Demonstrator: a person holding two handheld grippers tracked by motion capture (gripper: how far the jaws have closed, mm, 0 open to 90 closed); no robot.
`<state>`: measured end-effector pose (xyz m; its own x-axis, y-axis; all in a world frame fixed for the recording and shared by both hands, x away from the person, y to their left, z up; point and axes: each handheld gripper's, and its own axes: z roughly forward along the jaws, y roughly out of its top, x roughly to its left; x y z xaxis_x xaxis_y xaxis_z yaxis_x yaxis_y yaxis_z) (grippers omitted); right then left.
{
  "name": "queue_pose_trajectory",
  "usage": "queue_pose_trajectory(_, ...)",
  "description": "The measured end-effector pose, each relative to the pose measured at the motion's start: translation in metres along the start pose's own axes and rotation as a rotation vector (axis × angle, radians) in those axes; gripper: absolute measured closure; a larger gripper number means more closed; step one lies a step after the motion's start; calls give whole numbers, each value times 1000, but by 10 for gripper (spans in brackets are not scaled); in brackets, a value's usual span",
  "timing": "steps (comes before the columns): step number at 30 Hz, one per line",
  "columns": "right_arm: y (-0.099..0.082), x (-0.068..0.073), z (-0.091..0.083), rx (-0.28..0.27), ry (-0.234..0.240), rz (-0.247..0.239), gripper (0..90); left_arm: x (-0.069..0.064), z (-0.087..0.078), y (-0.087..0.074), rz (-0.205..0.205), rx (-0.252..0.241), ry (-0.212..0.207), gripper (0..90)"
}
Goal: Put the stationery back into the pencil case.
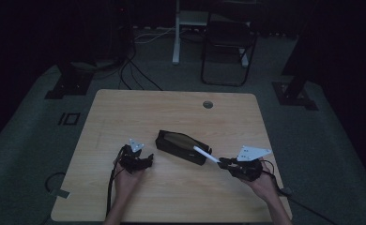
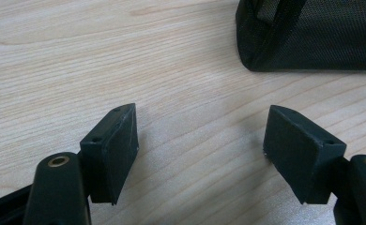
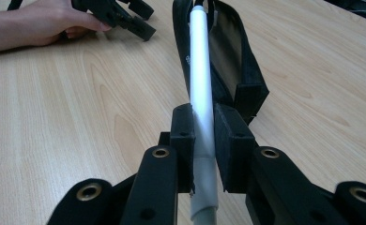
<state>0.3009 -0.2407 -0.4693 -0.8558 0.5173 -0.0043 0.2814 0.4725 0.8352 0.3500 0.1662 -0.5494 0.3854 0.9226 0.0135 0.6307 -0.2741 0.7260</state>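
Two tongs are in my hands over the wooden surface [image 1: 171, 187]. My right tongs [image 3: 204, 136] are clamped on a white pen [image 3: 201, 79], both pads pressing its barrel; the pen's far end sits in the mouth of the black mesh pencil case [image 1: 181, 146], which lies near the middle of the surface. My left tongs [image 2: 201, 140] rest low over bare wood with jaws spread wide and nothing between them, the case's corner [image 2: 312, 37] lying just beyond.

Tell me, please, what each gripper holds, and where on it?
The right gripper clamps a white pen near its back end, tip in the pouch. The left gripper holds nothing.
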Motion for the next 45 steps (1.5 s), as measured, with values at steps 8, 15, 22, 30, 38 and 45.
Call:
queue_pose_trajectory(8,7,-3,-7,12,-14,0,788,0,0,0,1,0,0,270)
queue_pose_trajectory(15,13,-6,-12,-3,-21,5,788,0,0,0,3,1,-1,269)
queue_pose_trajectory(22,19,-8,-15,-11,-30,6,788,0,0,0,4,1,-1,268)
queue_pose_trajectory(30,28,-8,-15,-15,-38,-1,788,0,0,0,4,1,-1,268)
queue_pose_trajectory(38,36,-9,-15,-18,-42,-1,788,0,0,0,4,1,-1,268)
queue_pose_trajectory(45,43,-8,-12,-14,-59,-5,788,0,0,0,4,1,-1,268)
